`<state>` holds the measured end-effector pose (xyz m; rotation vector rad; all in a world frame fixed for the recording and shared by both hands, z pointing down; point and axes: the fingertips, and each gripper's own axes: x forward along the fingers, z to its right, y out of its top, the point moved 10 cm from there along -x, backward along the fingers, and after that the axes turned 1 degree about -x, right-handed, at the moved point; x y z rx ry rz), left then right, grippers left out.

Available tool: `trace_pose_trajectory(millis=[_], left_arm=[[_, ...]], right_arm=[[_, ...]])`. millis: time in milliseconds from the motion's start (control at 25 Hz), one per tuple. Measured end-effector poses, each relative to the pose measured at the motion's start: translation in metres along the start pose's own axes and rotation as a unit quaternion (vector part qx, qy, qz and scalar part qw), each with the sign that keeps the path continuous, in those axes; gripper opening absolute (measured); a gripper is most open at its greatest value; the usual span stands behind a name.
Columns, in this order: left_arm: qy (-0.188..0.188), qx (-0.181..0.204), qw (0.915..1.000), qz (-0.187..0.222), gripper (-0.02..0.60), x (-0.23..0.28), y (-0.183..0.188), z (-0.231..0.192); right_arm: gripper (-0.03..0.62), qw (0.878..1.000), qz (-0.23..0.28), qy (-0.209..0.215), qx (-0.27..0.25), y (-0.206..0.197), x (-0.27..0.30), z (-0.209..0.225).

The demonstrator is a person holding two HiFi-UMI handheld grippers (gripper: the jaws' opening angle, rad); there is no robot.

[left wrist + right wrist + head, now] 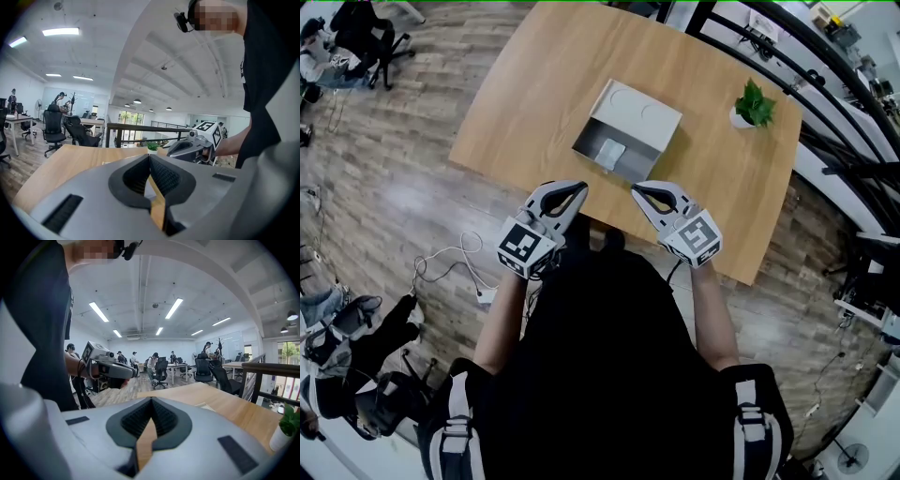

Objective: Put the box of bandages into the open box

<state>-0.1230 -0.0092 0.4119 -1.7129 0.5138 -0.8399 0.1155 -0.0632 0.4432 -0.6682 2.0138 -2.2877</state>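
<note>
On the wooden table (534, 84) stands an open grey box (592, 139) with its lid (639, 111) folded back. A small pale box of bandages (610, 152) lies inside it. Both grippers hang over the table's near edge, short of the open box and apart from it. My left gripper (580, 187) (150, 157) is shut with nothing between its jaws. My right gripper (637, 188) (151, 400) is also shut and empty. Each gripper shows in the other's view: the right gripper (194, 145) and the left gripper (107, 365).
A small potted plant (754, 105) (287, 427) stands at the table's far right. A black railing (825, 84) runs behind the table. White cables (455, 258) lie on the floor at the left. Office chairs (54, 131) and several people are farther off.
</note>
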Motion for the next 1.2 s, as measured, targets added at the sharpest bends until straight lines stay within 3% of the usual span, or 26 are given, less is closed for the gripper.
trace_pose_trajectory(millis=[440,1200], left_arm=[[0.006,-0.005,1.0,0.0,0.023,0.0,-0.009,0.029],[0.017,-0.01,0.9998,0.002,0.023,-0.005,-0.018,0.041]], right_arm=[[0.023,1.0,0.002,0.015,-0.008,-0.005,-0.018,-0.009],[0.023,1.0,-0.002,0.023,-0.01,-0.012,-0.025,-0.016]])
